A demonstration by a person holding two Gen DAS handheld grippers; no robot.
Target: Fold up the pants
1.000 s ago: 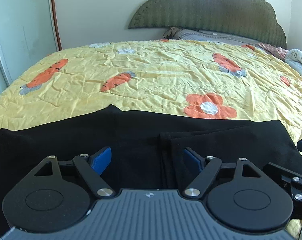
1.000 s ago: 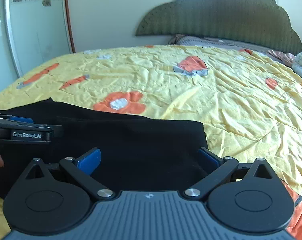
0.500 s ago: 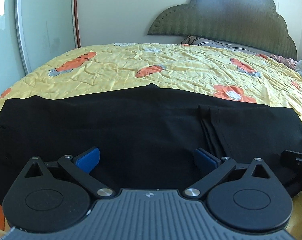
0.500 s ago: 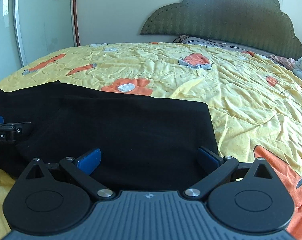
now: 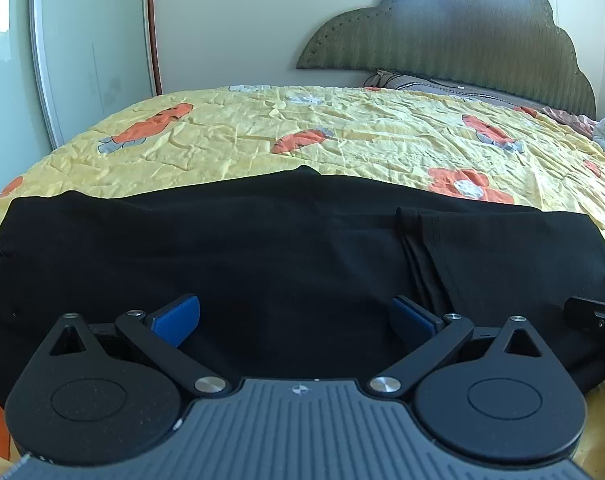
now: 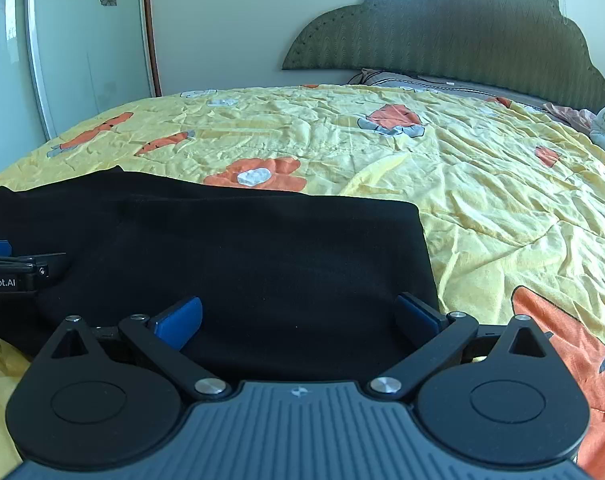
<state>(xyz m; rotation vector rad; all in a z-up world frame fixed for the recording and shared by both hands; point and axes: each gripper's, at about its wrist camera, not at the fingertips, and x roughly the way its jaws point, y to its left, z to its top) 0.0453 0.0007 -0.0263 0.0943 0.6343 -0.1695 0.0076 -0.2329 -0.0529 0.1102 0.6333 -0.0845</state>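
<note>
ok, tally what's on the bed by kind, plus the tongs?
Black fabric pants, laid flat on the yellow carrot-print bedspread: 1
Grey striped pillow at the green padded headboard: 1
Open blue-padded tongs: 2, left tongs, right tongs
Total: 4

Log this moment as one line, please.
pants: flat on bed, part folded | left claw: open, empty | right claw: open, empty
</note>
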